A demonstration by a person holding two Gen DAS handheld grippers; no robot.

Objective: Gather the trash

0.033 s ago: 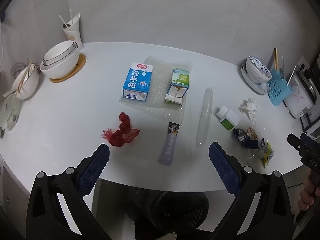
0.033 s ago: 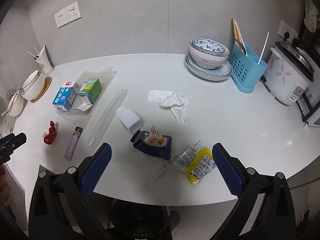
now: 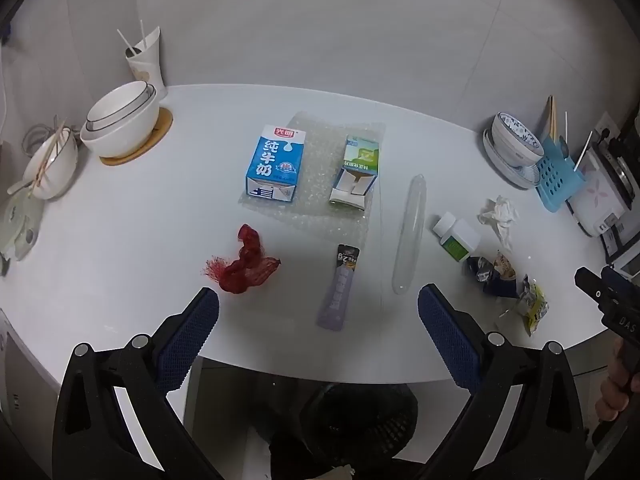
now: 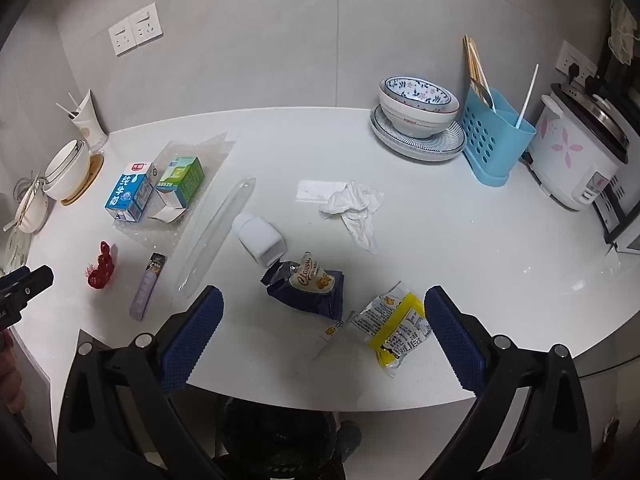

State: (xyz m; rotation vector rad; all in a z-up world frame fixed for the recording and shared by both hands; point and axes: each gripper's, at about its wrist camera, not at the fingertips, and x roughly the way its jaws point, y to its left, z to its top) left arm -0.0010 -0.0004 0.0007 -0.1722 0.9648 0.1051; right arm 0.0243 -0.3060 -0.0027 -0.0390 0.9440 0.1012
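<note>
Trash lies on the white counter. In the left wrist view: a red net, a purple sachet, a blue milk carton and a green carton on bubble wrap, a clear plastic tube. My left gripper is open and empty above the counter's front edge. In the right wrist view: a dark blue snack bag, a yellow wrapper, a white bottle, a crumpled tissue. My right gripper is open and empty, just before the snack bag.
A black trash bin stands below the counter's front edge. Stacked white bowls and a cup stand at the left. A patterned bowl on a plate, a blue utensil holder and a rice cooker stand at the right.
</note>
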